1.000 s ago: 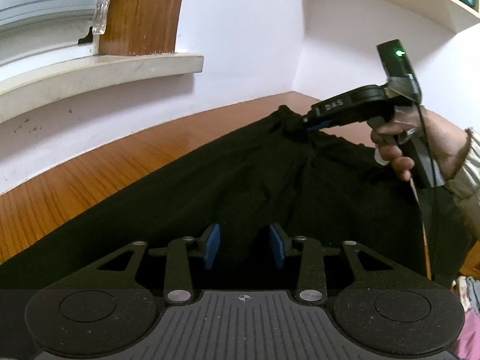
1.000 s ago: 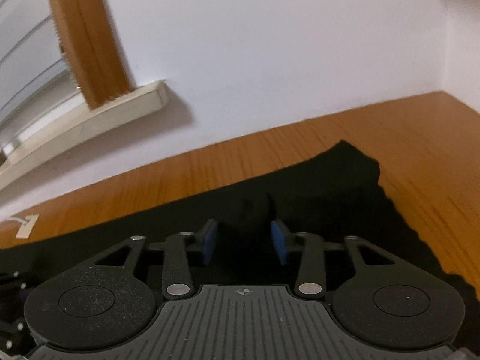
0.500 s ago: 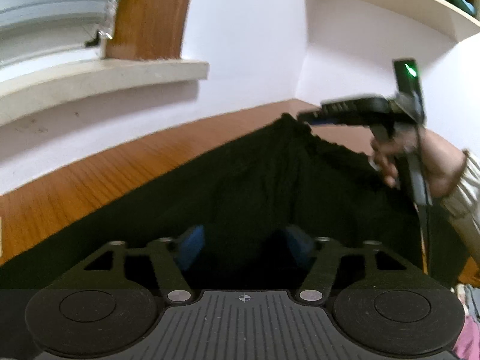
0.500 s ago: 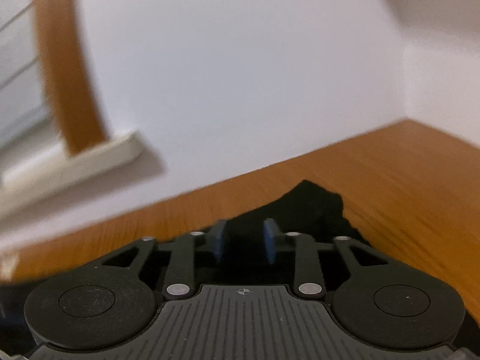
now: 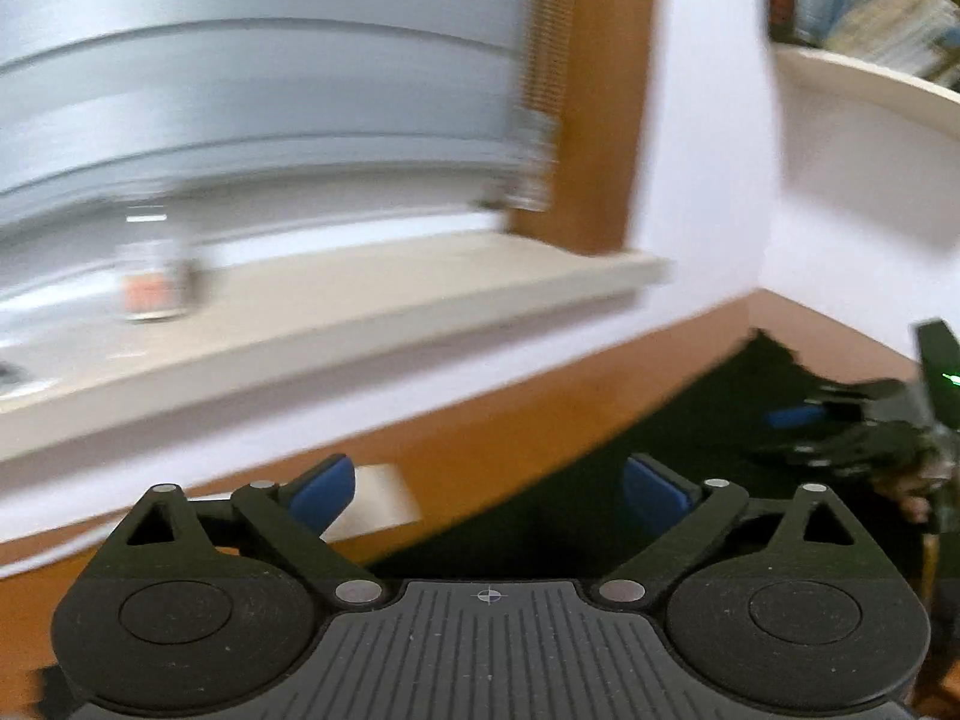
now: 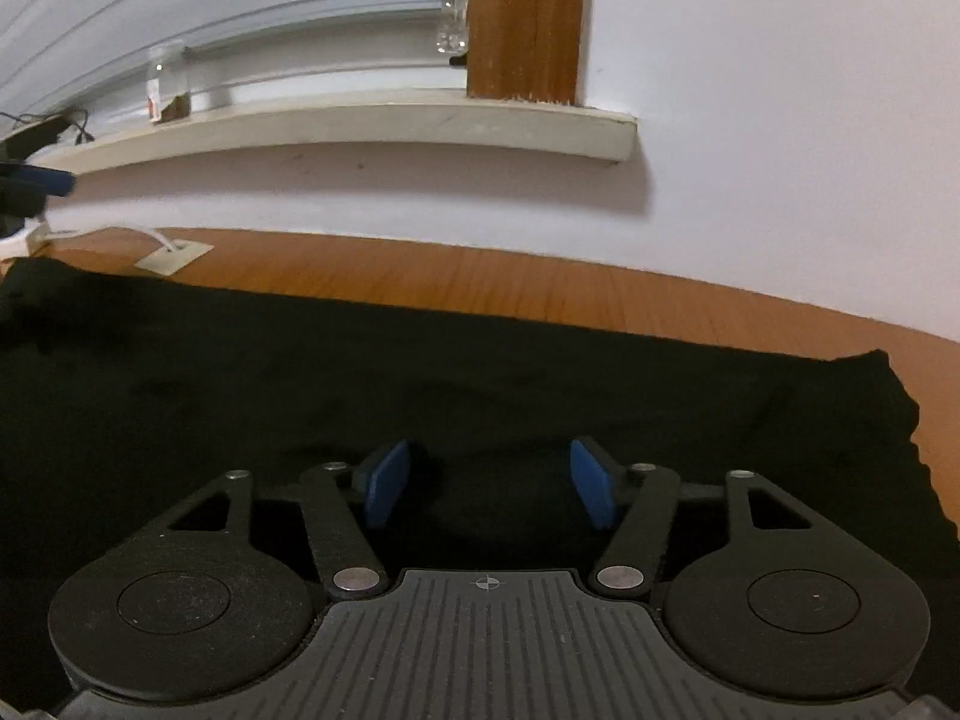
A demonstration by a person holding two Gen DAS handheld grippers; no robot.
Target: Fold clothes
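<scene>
A black garment [image 6: 420, 384] lies spread flat on the wooden table [image 6: 540, 288], its far edge straight and its right edge jagged. In the left wrist view the garment [image 5: 678, 420] fills the lower right. My left gripper [image 5: 489, 492] is open and empty, raised above the garment's edge and the table. My right gripper [image 6: 489, 489] is open and empty, low over the cloth. The right gripper also shows at the right edge of the left wrist view [image 5: 840, 426]. The left gripper's blue fingertip [image 6: 54, 180] shows at the left edge of the right wrist view.
A white wall with a stone window sill [image 6: 360, 126] stands behind the table. A small bottle [image 6: 165, 81] stands on the sill. A white socket plate [image 6: 174, 255] with a cable lies on the table by the wall. A shelf with books [image 5: 888, 78] hangs upper right.
Both grippers have opened and let go of the garment, which now lies flat. The left gripper swung left and up, its view blurred. The right gripper drew back.
</scene>
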